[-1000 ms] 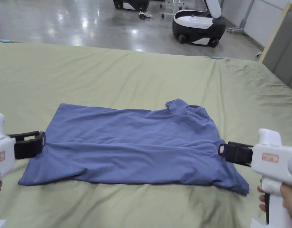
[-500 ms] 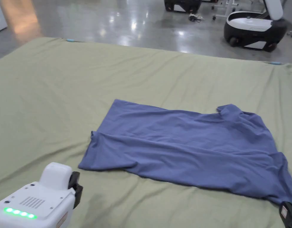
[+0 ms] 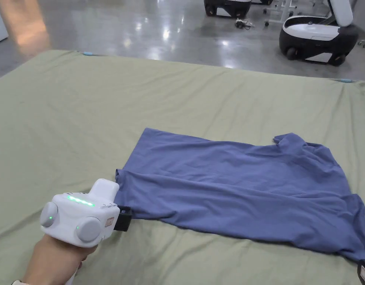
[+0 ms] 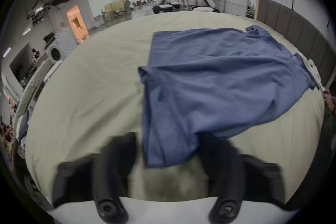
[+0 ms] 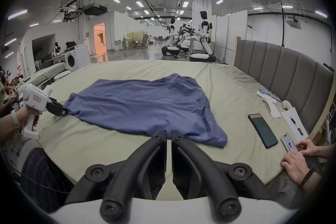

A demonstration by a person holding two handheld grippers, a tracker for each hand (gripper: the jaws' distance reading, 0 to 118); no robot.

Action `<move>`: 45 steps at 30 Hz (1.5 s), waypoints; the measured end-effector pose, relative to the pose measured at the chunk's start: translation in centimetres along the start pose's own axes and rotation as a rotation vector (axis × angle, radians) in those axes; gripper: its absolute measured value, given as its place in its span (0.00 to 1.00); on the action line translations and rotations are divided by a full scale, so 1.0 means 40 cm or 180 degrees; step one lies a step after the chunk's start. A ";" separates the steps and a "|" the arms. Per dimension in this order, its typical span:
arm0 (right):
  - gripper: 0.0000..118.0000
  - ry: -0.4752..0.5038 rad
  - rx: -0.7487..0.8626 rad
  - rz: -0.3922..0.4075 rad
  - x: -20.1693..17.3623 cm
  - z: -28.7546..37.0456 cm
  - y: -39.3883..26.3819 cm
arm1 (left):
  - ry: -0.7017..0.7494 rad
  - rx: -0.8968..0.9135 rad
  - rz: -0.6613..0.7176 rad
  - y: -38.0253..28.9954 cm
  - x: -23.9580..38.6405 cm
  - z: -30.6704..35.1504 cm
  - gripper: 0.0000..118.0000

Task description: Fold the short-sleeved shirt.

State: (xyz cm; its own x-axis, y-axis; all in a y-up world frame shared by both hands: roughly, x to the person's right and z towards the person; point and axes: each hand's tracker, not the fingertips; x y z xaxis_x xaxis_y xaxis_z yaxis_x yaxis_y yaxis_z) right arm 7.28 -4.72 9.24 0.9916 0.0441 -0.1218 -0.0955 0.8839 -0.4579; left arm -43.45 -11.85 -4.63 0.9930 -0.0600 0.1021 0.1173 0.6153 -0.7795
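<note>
One blue short-sleeved shirt lies spread and rumpled on a wide bed covered with a pale green sheet, its collar end toward the padded grey headboard and its hem end away from it. At the hem corner farthest from the headboard sits the left gripper, held in a hand; its jaws stand wide apart with the shirt's corner lying between them, and the left gripper view is too blurred to say whether either jaw touches the cloth. The right gripper hovers just beside the shirt's near edge at the sleeve end, its jaws narrowed to a thin slit with nothing between them.

Between the shirt and the headboard, on the sheet, lie a dark phone, a sheet of paper and some white scraps. Another person's hands hold a second phone near the dark one. Beyond the bed's far edge from the shirt is a glossy grey floor with white-and-black wheeled robots, and a washing machine stands farther off under strip lights.
</note>
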 end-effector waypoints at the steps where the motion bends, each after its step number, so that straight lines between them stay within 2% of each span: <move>1: 0.06 -0.0052 -0.0044 0.0013 0.012 -0.009 -0.003 | -0.0109 0.0046 0.0093 0.007 0.007 0.004 0.34; 3: 0.06 -0.0142 -0.0138 0.0019 0.044 -0.030 -0.006 | 0.0041 0.0066 0.0027 0.018 0.024 0.016 0.08; 5: 0.06 -0.0262 -0.0317 -0.0017 0.081 -0.061 -0.002 | 0.0092 0.0064 0.0010 0.010 0.013 0.006 0.07; 6: 0.12 -0.0299 -0.0388 -0.0031 0.092 -0.073 0.003 | 0.0091 0.0067 0.0035 0.012 0.010 0.015 0.06; 7: 0.25 -0.0295 -0.0419 -0.0044 0.113 -0.093 0.000 | 0.0089 0.0100 0.0060 0.016 0.009 0.027 0.06; 8: 0.46 -0.0272 -0.0447 -0.0050 0.136 -0.117 -0.006 | 0.0097 0.0142 0.0081 0.018 0.009 0.048 0.06; 9: 0.86 -0.0265 -0.0510 -0.0047 0.154 -0.141 -0.013 | 0.0111 0.0178 0.0091 0.024 0.010 0.060 0.05; 10: 1.00 -0.0333 -0.0632 -0.0023 0.171 -0.169 -0.019 | 0.0096 0.0207 0.0100 0.032 0.014 0.073 0.05; 12: 0.97 -0.0413 -0.0580 -0.0037 0.202 -0.203 -0.031 | 0.0112 0.0295 0.0091 0.041 0.029 0.106 0.05; 15: 0.98 -0.0456 -0.0818 -0.0154 0.266 -0.306 -0.071 | 0.0048 0.0392 0.0141 0.063 0.034 0.137 0.05; 16: 0.96 -0.0470 -0.0850 -0.0181 0.278 -0.326 -0.078 | 0.0025 0.0402 0.0159 0.069 0.038 0.147 0.05; 17: 0.89 -0.0472 -0.0931 -0.0208 0.280 -0.339 -0.074 | 0.0020 0.0415 0.0160 0.073 0.038 0.149 0.05; 19: 0.34 -0.0441 -0.1022 -0.0244 0.276 -0.352 -0.053 | 0.0029 0.0420 0.0177 0.080 0.035 0.146 0.05; 20: 0.19 -0.0496 -0.1046 -0.0238 0.278 -0.362 -0.051 | 0.0029 0.0417 0.0192 0.074 0.028 0.137 0.05; 21: 0.17 -0.0493 -0.1044 -0.0256 0.278 -0.367 -0.046 | 0.0031 0.0397 0.0231 0.075 0.023 0.133 0.05; 22: 0.15 -0.0336 -0.1047 -0.0252 0.254 -0.349 -0.008 | 0.0021 0.0399 0.0267 0.073 0.018 0.129 0.05; 25: 0.10 -0.0273 -0.1033 -0.0274 0.237 -0.325 0.044 | 0.0007 0.0398 0.0303 0.071 0.019 0.134 0.05; 26: 0.10 -0.0244 -0.1087 -0.0387 0.292 -0.373 0.016 | -0.0045 0.0383 0.0315 0.070 0.015 0.138 0.05; 29: 0.10 -0.0126 -0.0997 -0.0461 0.334 -0.347 0.072 | -0.0088 0.0324 0.0243 0.071 -0.011 0.158 0.03; 30: 0.10 -0.0272 -0.0919 -0.0445 0.298 -0.276 0.121 | -0.0129 0.0335 0.0237 0.076 -0.017 0.172 0.03; 32: 0.10 -0.0245 -0.0891 -0.0354 0.295 -0.236 0.161 | -0.0153 0.0414 0.0255 0.089 -0.015 0.209 0.03; 37: 0.10 -0.0190 -0.0856 -0.0383 0.290 -0.139 0.232 | -0.0034 0.0392 0.0048 0.085 -0.011 0.305 0.03; 40: 0.10 -0.0145 -0.0971 -0.0340 0.286 -0.104 0.209 | -0.0123 0.0288 0.0048 0.051 -0.024 0.339 0.03; 45: 0.10 -0.0058 -0.1237 -0.0366 0.283 -0.107 0.080 | -0.0165 -0.0048 -0.0024 -0.035 -0.031 0.320 0.03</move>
State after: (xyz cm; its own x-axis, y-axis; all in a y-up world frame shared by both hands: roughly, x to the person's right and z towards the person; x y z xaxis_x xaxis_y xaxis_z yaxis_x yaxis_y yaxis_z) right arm 17.83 -3.39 2.63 0.9988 -0.0335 -0.0366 -0.0066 0.6418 -0.7669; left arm -45.07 -2.56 4.25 0.9900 -0.0235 0.1394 0.1252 0.6030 -0.7878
